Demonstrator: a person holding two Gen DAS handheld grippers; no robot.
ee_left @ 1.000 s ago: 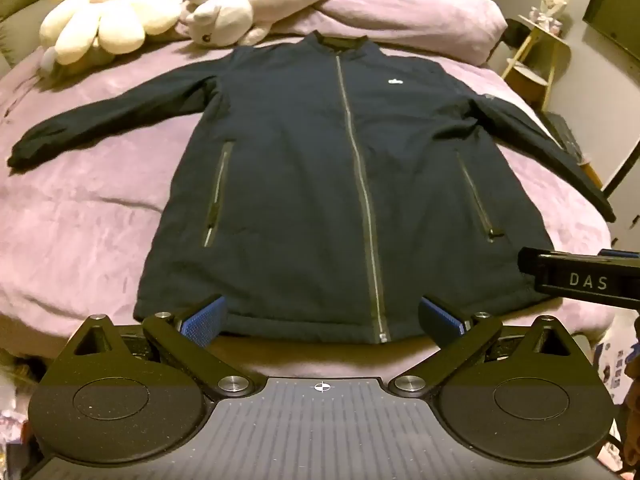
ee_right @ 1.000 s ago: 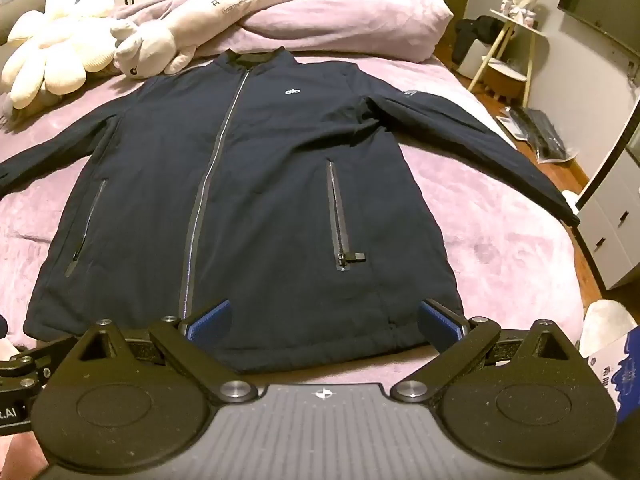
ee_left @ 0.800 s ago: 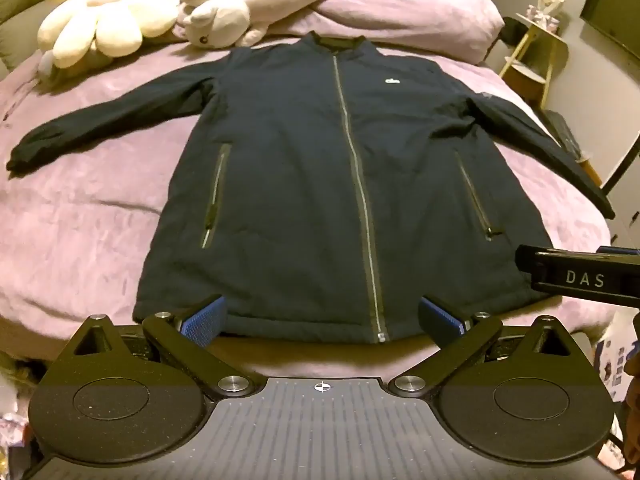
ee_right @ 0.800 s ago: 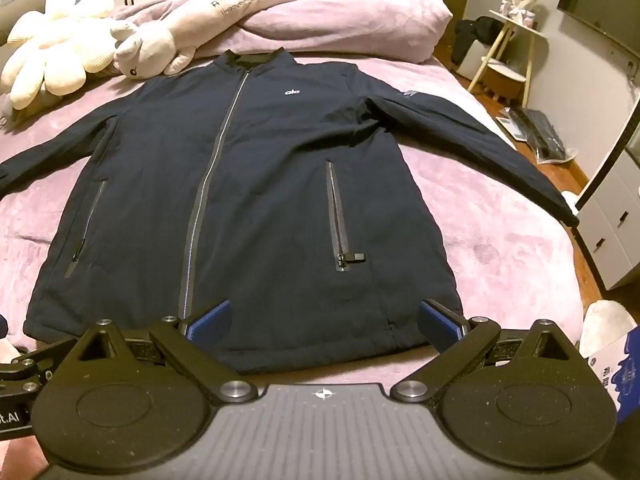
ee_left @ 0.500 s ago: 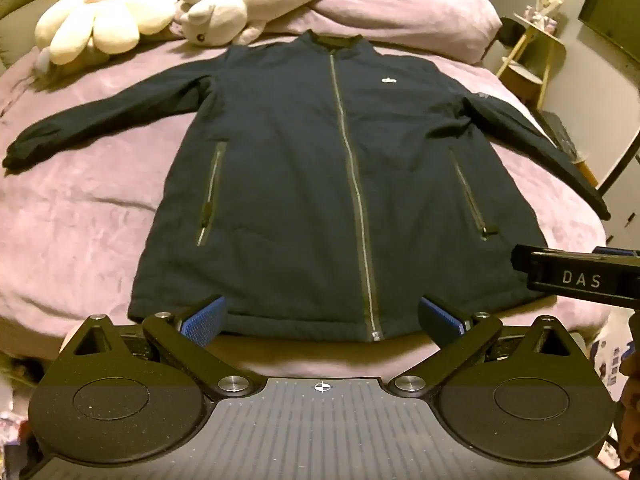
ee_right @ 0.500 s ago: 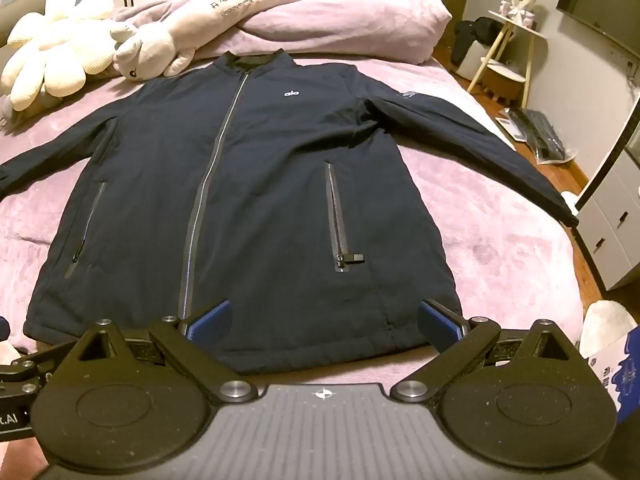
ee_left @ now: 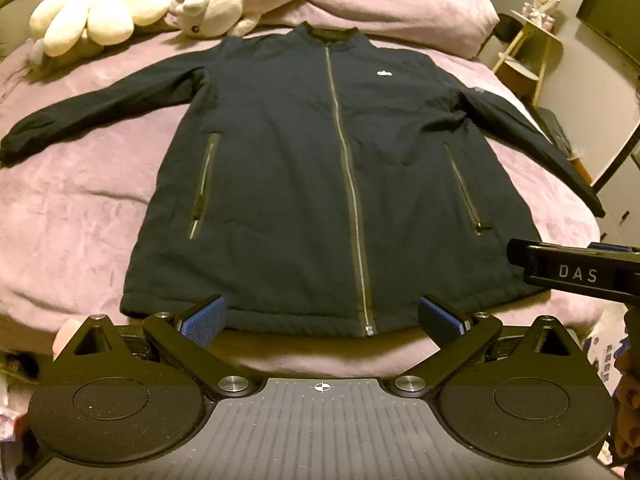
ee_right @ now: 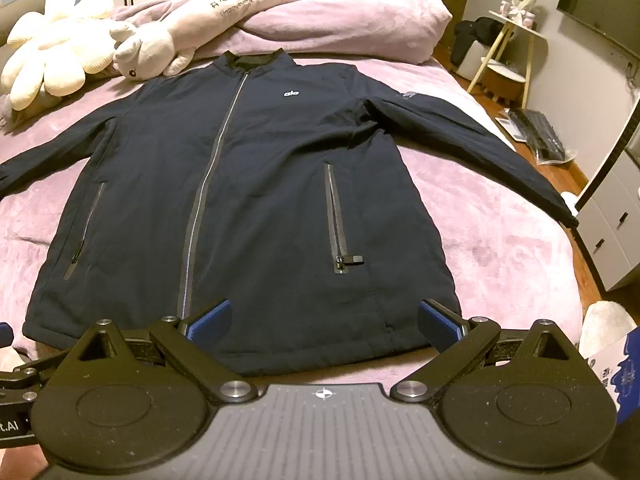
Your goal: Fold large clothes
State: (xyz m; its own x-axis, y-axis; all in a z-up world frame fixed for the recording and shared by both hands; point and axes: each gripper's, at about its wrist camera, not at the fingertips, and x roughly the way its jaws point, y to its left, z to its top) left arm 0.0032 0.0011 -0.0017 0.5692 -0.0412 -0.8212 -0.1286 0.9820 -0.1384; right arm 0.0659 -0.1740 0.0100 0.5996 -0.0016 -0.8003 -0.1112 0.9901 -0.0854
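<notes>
A dark navy zip-up jacket (ee_left: 328,184) lies flat and face up on the pink bed (ee_left: 72,216), zipped, collar at the far end, both sleeves spread out sideways. It also shows in the right wrist view (ee_right: 248,200). My left gripper (ee_left: 322,318) is open and empty, hovering just before the jacket's hem near the zipper's bottom end. My right gripper (ee_right: 324,322) is open and empty, just before the hem on the jacket's right half. The right gripper's body (ee_left: 576,272) shows at the right edge of the left wrist view.
White plush toys (ee_left: 104,4) and a pink duvet (ee_left: 400,8) lie at the bed's head. A small wooden side table (ee_right: 508,52) stands right of the bed, with a white drawer unit (ee_right: 616,216) and items on the floor (ee_right: 536,136).
The left wrist view has shifted slightly, so the jacket sits a little further left and lower in frame. The right gripper has hardly moved. Both grippers stay open.
</notes>
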